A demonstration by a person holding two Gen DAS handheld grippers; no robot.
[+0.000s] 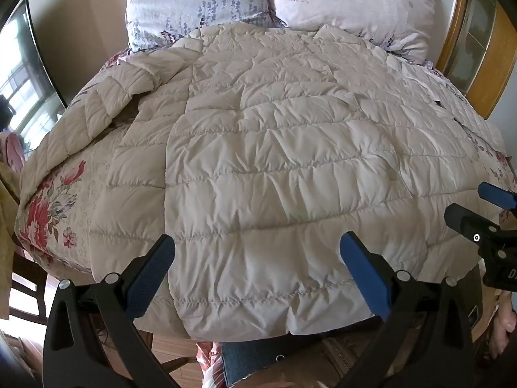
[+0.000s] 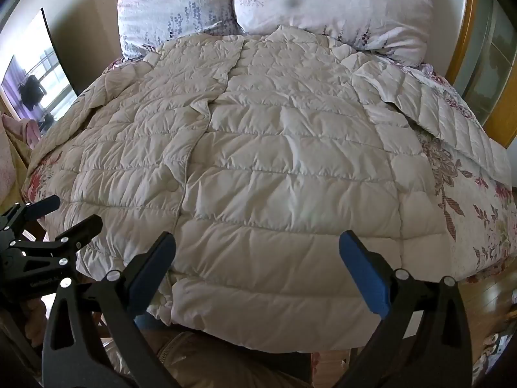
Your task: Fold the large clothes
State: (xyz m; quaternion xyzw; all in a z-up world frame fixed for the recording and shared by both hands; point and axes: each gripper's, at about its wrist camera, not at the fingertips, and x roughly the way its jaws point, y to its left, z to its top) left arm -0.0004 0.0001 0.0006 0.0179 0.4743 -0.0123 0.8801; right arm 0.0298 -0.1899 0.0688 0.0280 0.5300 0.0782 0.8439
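Lying flat across the bed, the cream quilted down jacket (image 1: 258, 148) fills the middle of both views, its collar end at the top of the frame against the pillows and its hem at the bottom, just beyond the fingertips. So its long axis runs up and down the picture, straight away from both tools. The front opening shows as a seam running top to bottom, left of centre in both wrist views.

The left gripper (image 1: 255, 271) hangs above the hem with its blue pads spread wide and nothing between them; the right gripper (image 2: 257, 271) does the same further to the right. Neither touches the fabric as far as I can tell. In the left view the right tool shows at the right edge, and in the right view the left tool shows at the lower left, so the two sit near each other, side by side.

One sleeve lies out at the upper left, the other at the upper right; each hand is nearer its own side.

Count: one jacket, two sleeves, two grippers, two pale floral pillows (image 1: 200, 0), one floral bedspread (image 2: 458, 194).
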